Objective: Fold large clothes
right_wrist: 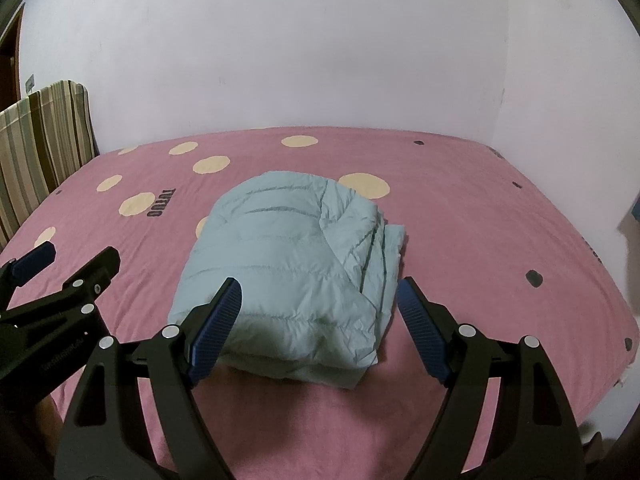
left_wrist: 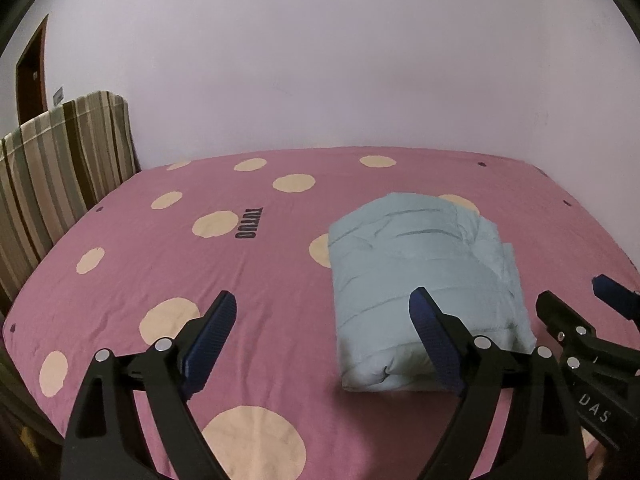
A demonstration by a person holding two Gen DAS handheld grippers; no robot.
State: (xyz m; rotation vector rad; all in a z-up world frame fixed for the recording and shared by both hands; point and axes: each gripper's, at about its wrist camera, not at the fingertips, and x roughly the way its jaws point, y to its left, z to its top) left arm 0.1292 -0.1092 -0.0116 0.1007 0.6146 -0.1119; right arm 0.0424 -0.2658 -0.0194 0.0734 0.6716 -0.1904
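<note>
Hidden: I can't see the underside of the folded jacket point(right_wrist: 288, 268); its layered edges show only on the right side, and the near edge of the bed point(right_wrist: 500, 240) is cut off by the frame.
Hard to read: dark print on the pink dotted sheet, upside down to me.
Left gripper point(left_wrist: 324, 340): I see the jaws spread wide, nothing between them, poised over the sheet left of the jacket.
Right gripper point(right_wrist: 318, 328): wide apart too, holding nothing; the jacket's near end lies beyond the pads point(right_wrist: 218, 332), contact unclear.
Jacket: pale blue, puffy, folded, mid-bed.
Background: striped cushion point(left_wrist: 60, 168) against the wall point(left_wrist: 320, 60).
</note>
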